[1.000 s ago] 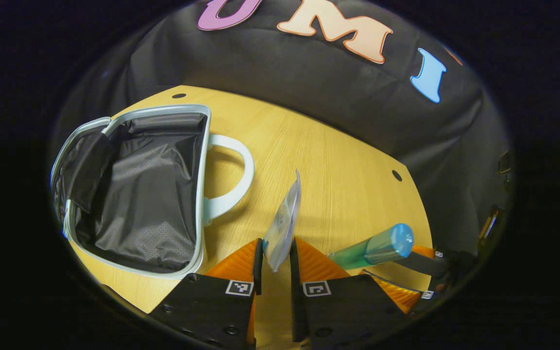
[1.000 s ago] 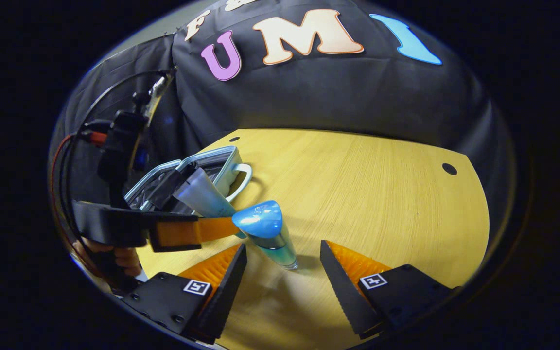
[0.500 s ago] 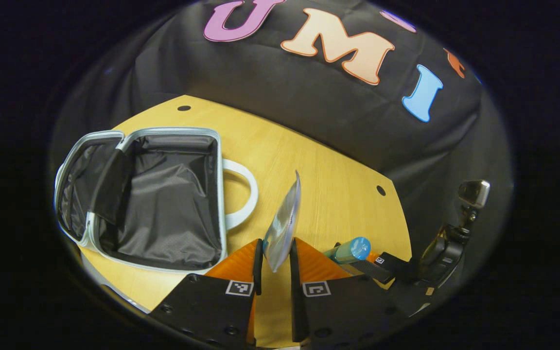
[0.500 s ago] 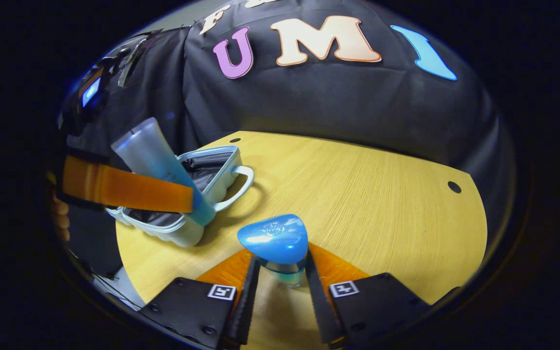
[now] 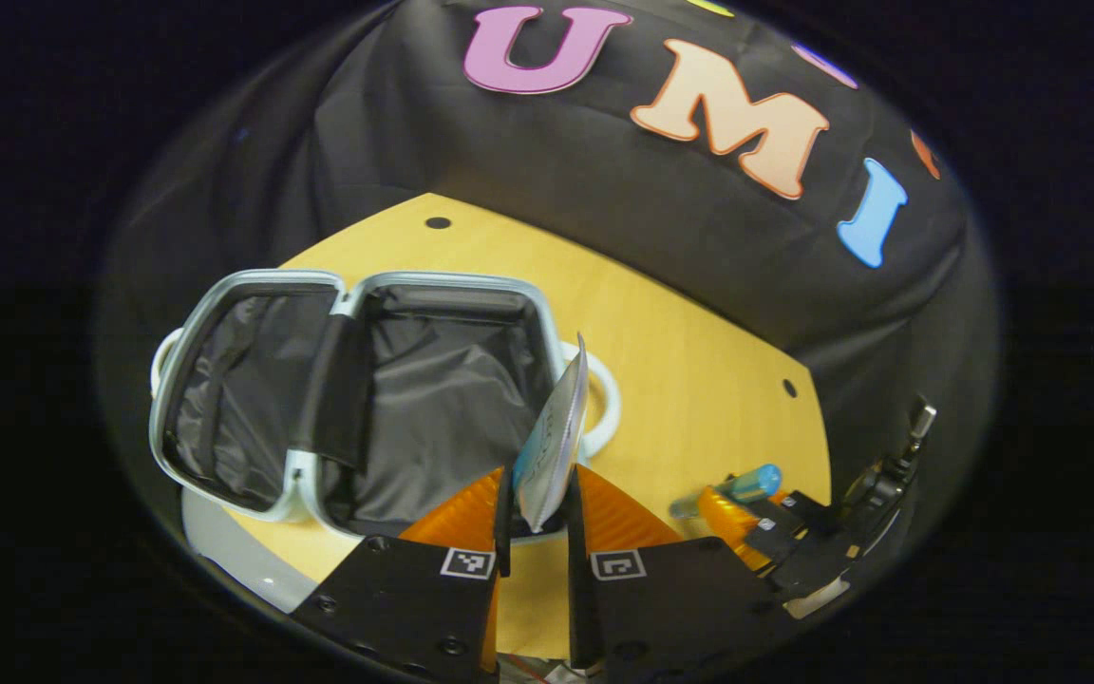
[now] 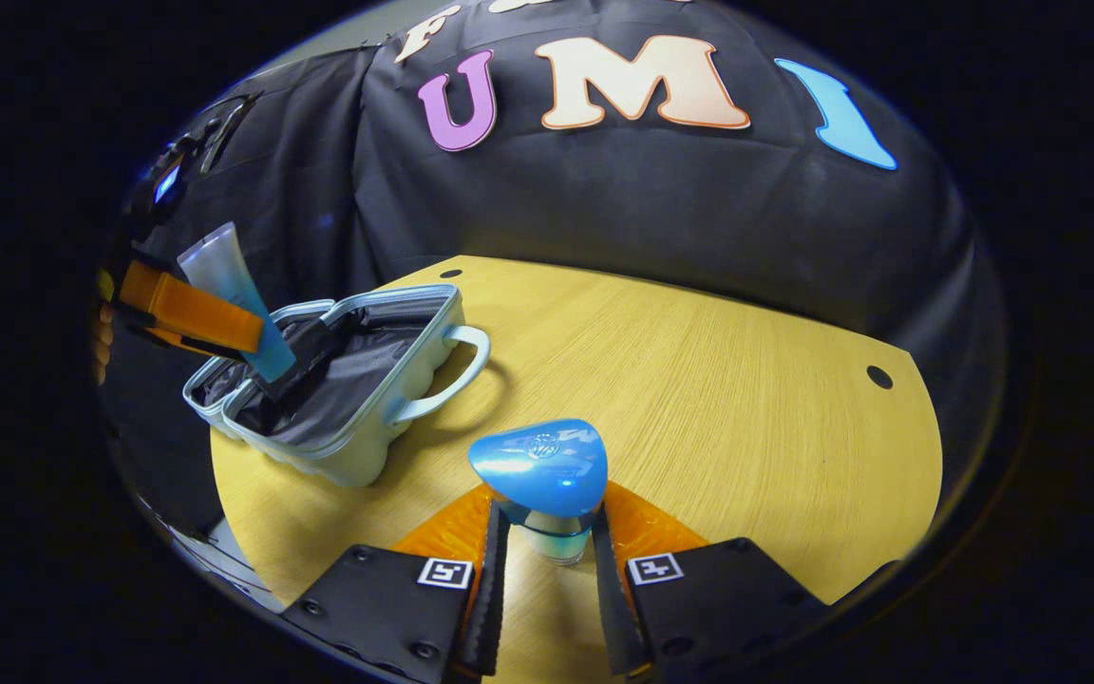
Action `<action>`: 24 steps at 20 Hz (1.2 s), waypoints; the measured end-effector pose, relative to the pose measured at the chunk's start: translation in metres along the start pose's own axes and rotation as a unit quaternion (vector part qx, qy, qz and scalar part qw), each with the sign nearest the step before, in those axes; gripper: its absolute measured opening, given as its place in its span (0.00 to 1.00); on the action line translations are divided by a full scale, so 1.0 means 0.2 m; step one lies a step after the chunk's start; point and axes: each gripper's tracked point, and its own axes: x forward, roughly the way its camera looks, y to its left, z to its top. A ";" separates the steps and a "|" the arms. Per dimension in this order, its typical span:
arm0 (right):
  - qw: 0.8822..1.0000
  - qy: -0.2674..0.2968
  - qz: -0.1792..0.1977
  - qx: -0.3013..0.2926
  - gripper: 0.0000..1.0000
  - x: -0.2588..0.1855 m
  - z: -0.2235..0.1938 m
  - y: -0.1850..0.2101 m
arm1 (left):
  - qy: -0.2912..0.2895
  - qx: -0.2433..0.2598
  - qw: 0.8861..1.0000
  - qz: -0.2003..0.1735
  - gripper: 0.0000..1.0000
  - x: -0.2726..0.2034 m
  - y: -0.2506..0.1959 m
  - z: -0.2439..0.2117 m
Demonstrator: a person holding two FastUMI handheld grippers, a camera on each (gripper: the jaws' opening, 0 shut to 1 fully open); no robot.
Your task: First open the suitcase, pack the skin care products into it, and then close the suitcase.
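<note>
The right gripper (image 6: 543,551) is clamping both fingers on a blue-capped bottle (image 6: 541,475), which is standing upright above the wooden table (image 6: 718,380). Farther off to the left, an open pale suitcase (image 6: 338,380) is lying on the table, showing its dark lining. Above it, the left gripper (image 6: 188,309) is gripping a translucent blue tube (image 6: 235,294), tilted over the suitcase.

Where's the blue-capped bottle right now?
The blue-capped bottle stands pinched between the right gripper fingers over the table, right of the open suitcase.
</note>
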 end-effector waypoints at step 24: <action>0.997 -0.014 0.007 0.078 0.39 -0.12 0.34 0.42 | 0.335 0.037 0.941 -0.007 0.31 0.33 0.45 -0.29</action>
